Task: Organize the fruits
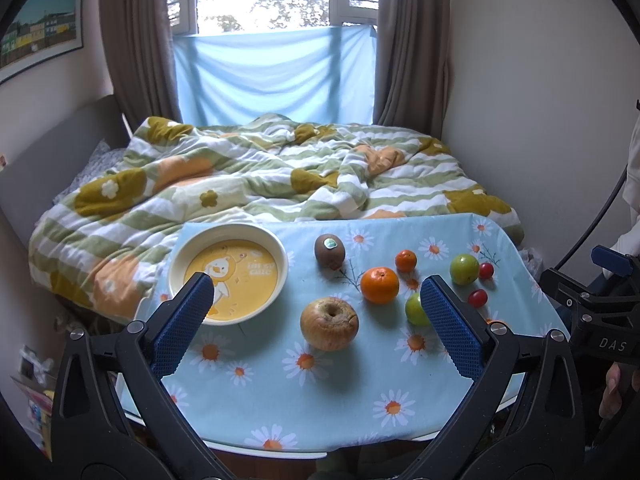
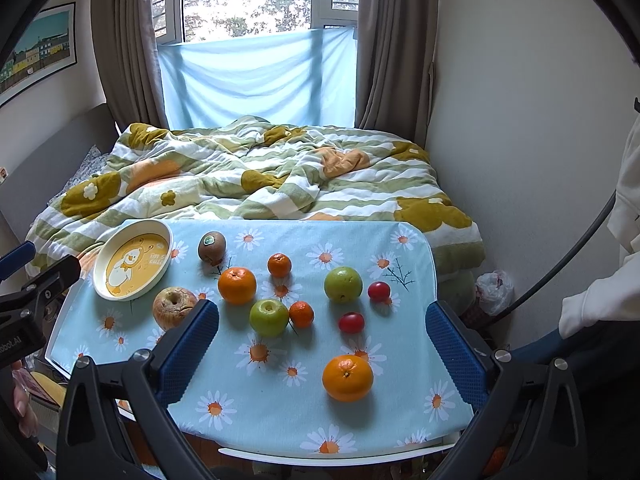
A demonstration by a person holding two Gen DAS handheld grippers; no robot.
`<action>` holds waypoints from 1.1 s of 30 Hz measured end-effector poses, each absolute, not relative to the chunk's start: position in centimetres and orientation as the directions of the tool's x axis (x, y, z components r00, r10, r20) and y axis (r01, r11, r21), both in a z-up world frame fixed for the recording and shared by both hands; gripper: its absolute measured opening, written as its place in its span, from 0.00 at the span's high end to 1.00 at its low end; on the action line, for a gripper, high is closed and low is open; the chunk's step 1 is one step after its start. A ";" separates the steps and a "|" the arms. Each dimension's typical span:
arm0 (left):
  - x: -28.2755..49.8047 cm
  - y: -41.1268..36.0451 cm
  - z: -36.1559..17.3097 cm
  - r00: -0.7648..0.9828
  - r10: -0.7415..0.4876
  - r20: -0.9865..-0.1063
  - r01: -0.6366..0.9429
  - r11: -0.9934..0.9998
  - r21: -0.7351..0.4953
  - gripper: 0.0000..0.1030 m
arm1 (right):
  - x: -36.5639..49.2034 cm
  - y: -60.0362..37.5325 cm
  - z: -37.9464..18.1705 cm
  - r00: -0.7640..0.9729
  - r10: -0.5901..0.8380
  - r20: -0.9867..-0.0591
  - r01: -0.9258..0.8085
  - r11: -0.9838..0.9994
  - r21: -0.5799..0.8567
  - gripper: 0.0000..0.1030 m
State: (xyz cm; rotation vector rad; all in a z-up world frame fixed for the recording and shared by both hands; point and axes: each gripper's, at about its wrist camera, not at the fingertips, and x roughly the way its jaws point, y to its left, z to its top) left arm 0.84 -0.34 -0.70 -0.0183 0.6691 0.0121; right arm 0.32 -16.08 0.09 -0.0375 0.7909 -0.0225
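I hold left gripper (image 1: 316,304) and right gripper (image 2: 322,328) wide open, empty; wrinkled apple (image 1: 329,323) sits just ahead between left fingers, likely soft, so grip across its widest middle.

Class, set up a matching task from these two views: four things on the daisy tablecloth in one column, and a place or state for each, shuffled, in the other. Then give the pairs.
Column 1
1. kiwi
2. bowl
3. wrinkled apple
4. largest orange

Column 2
A. nearest the table's front edge
B. holds no fruit
C. bears a sticker
D. just in front of the bowl

Pairs: 1-C, 2-B, 3-D, 4-A
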 end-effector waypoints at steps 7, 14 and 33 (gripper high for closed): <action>0.6 -0.2 -0.8 0.786 0.010 -0.619 -0.018 1.000 -0.007 0.00 | 0.2 -16.2 0.0 0.705 -0.033 -0.709 0.006 0.999 -0.041 0.00; 0.0 0.0 -0.7 0.786 0.020 -0.618 -0.026 1.000 -0.001 0.00 | 0.2 -16.1 -0.1 0.705 -0.024 -0.709 0.001 0.999 -0.033 0.00; 2.9 -2.2 -5.5 0.675 0.035 -0.737 -0.068 0.998 -0.015 0.00 | 2.3 -16.5 -4.3 0.634 0.119 -0.764 -0.181 0.983 0.003 0.00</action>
